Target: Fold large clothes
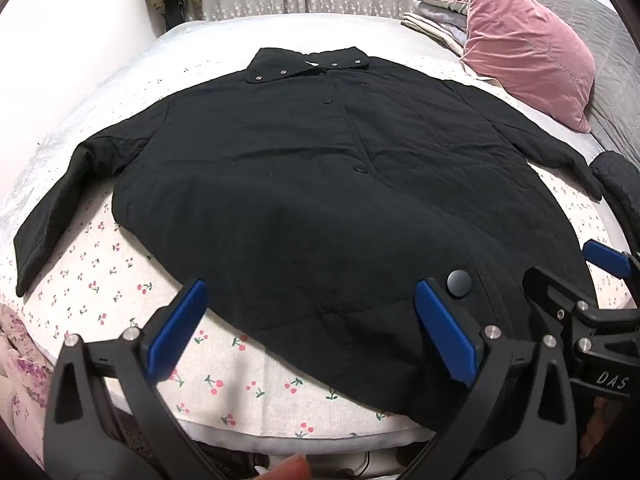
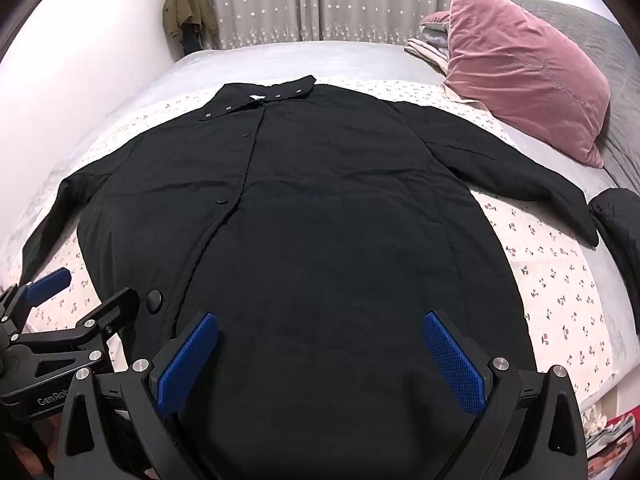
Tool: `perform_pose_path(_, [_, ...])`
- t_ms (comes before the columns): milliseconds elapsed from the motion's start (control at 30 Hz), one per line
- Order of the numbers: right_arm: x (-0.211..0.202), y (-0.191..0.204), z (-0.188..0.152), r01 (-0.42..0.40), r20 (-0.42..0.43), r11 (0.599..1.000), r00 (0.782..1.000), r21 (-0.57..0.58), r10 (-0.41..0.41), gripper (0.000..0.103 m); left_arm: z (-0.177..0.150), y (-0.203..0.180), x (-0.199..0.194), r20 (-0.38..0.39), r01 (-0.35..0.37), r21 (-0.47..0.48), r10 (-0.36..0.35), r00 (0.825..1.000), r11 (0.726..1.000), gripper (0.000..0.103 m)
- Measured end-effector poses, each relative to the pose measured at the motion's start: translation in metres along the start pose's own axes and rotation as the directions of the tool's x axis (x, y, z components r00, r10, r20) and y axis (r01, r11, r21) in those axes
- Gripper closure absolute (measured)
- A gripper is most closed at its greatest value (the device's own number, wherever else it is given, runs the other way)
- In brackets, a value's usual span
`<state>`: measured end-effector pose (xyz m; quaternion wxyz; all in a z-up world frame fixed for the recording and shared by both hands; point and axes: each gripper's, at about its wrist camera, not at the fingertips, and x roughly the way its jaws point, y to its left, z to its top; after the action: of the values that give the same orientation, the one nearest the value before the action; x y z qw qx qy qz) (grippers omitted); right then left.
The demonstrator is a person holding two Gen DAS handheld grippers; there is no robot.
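Black and quilted, a long coat [image 1: 320,184] lay spread front-up across a bed [image 1: 224,396], its collar [image 1: 308,65] toward the far curtains and its hem at the near edge of the mattress. Dark snap buttons [image 1: 459,282] ran down the closed front, and both sleeves angled out to the sides, the left sleeve [image 1: 52,224] reaching toward the bed's left edge and the right sleeve [image 2: 532,196] pointing at a second dark quilted garment [image 2: 616,220] at the right margin.

Beneath the coat sat a white sheet printed with small red cherries [image 2: 560,300], laid over a pale grey cover.

Above the hem the left gripper [image 1: 308,320] hung with its blue-padded fingers [image 1: 180,328] spread wide and nothing between them, one finger over the cherry sheet and the other over the coat's lower front. Just beside it, the right gripper [image 2: 320,356] hung over the coat's lower right panel, its blue pads [image 2: 456,364] equally far apart and gripping nothing. Whether either pair touched the fabric could not be told.

Farther off, a pink velvet pillow [image 2: 528,72] leaned against a grey quilted headboard [image 2: 600,28], with folded bedding [image 1: 436,20] stacked behind it. An olive jacket [image 2: 188,12] hung on the wall beside grey star-patterned curtains [image 2: 320,0].
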<state>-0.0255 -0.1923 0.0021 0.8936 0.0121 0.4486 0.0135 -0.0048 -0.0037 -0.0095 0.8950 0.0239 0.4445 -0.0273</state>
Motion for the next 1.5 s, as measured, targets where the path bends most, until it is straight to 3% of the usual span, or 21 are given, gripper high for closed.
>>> perform_pose_path(1500, [0.006,0.001,0.0,-0.001,-0.012,1.0,1.0,0.025,0.002,0.0,-0.007,-0.006,-0.002,-0.003,-0.002,0.011,0.002,1.0,1.0,0.0])
